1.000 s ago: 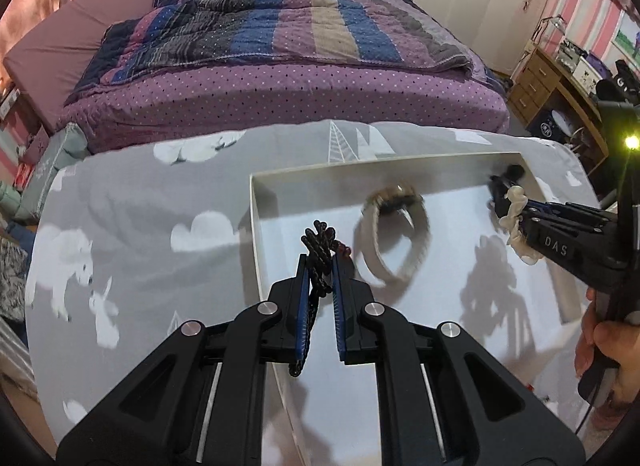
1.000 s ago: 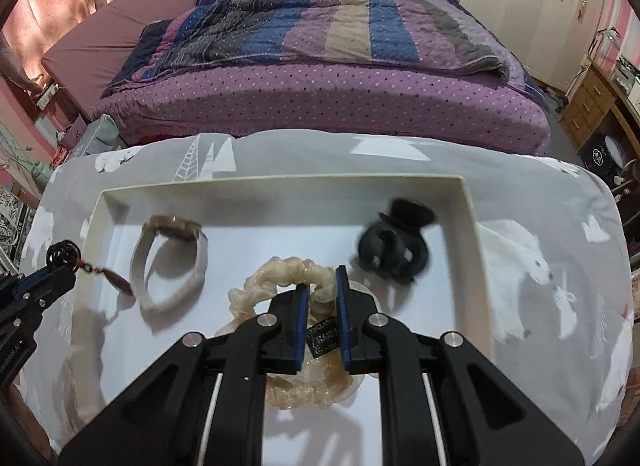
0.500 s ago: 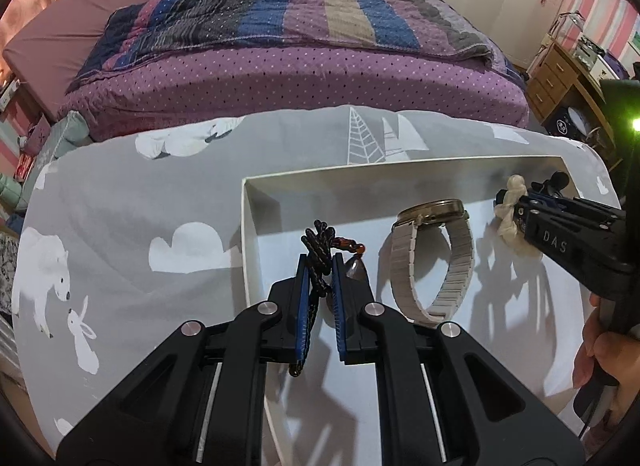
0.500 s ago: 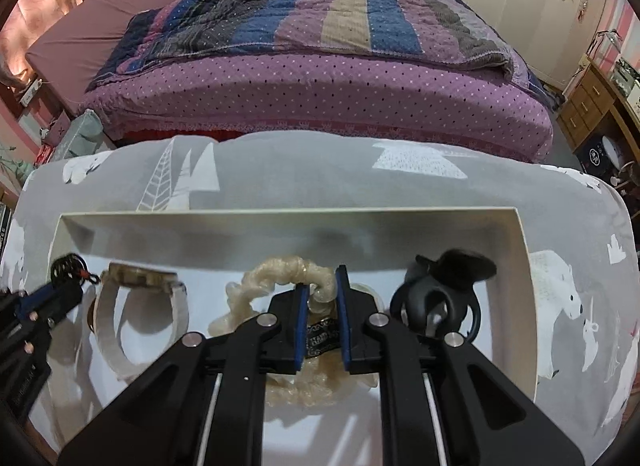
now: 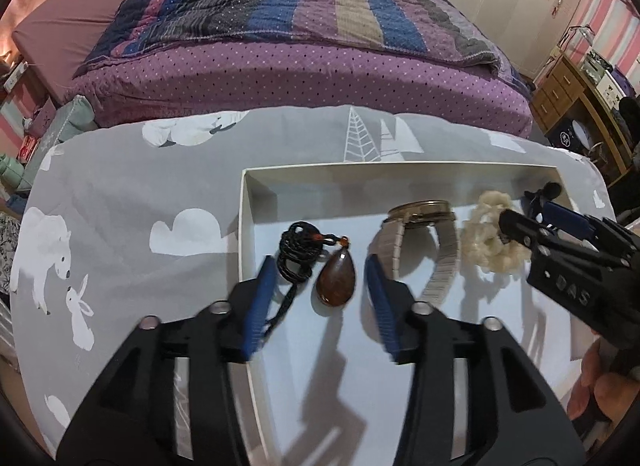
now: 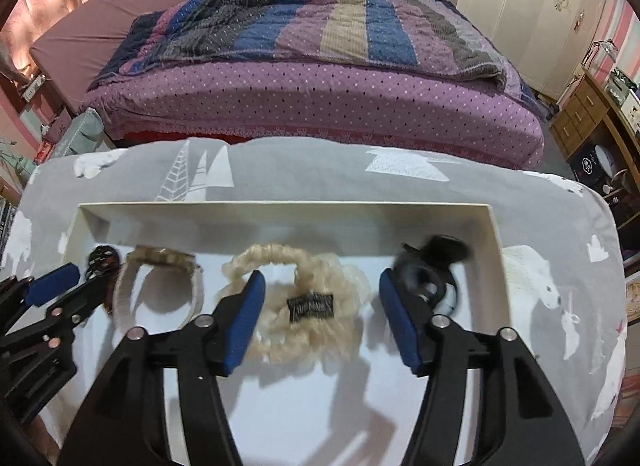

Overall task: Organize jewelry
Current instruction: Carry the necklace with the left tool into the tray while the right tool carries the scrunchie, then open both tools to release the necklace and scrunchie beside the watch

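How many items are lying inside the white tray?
4, in a row from left: pendant necklace, watch, cream scrunchie, black hair clip. Nothing seems hidden.

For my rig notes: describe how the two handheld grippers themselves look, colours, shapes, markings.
Both the left gripper and the right gripper are matte black plastic with angular, cut-out arms, silver round pivot bolts and two fingers lined with ribbed blue pads. Seen from the left wrist view, the right gripper's side bears raised letters reading roughly "DAS". No sleeve shows.
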Tool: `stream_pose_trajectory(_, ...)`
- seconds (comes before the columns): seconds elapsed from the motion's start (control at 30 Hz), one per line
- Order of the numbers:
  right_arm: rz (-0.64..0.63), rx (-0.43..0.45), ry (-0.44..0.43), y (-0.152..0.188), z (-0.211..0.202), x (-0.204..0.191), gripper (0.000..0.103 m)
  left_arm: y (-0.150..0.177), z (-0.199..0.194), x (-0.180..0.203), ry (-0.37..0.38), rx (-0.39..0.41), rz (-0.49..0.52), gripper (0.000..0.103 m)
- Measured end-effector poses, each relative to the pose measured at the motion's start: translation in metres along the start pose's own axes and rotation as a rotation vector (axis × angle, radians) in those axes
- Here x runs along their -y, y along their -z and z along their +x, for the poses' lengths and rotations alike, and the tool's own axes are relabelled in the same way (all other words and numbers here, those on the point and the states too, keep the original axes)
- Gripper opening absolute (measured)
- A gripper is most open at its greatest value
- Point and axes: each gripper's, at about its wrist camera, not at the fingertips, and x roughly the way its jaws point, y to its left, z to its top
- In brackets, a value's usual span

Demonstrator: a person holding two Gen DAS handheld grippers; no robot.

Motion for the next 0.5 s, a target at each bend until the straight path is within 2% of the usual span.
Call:
stream_pose_trajectory(0.07, -0.011, 0.016, 0.013, 0.004, -0.013, 0.0, 0.068, 0.003, -0.009, 0.004, -0.01, 0.019, -0.002, 0.066)
stream_pose_trajectory(0.13, -0.007, 0.02, 0.011, 0.007, -0.02, 0.003, 0.068, 0.006, -0.016, 0.008, -0.004, 0.023, -0.002, 0.068)
stream_pose_trajectory(0.37, 0.014, 0.024, -0.024, 0.034, -0.053, 0.014, 0.068, 0.04, -0.053, 0.021, -0.041, 0.065, 0.024, 0.092)
stream_pose_trajectory(0.5, -0.003, 0.03, -0.014, 0.058, -0.076, 0.019, 0.068, 0.06, -0.072, 0.024, -0.079, 0.072, 0.046, 0.094)
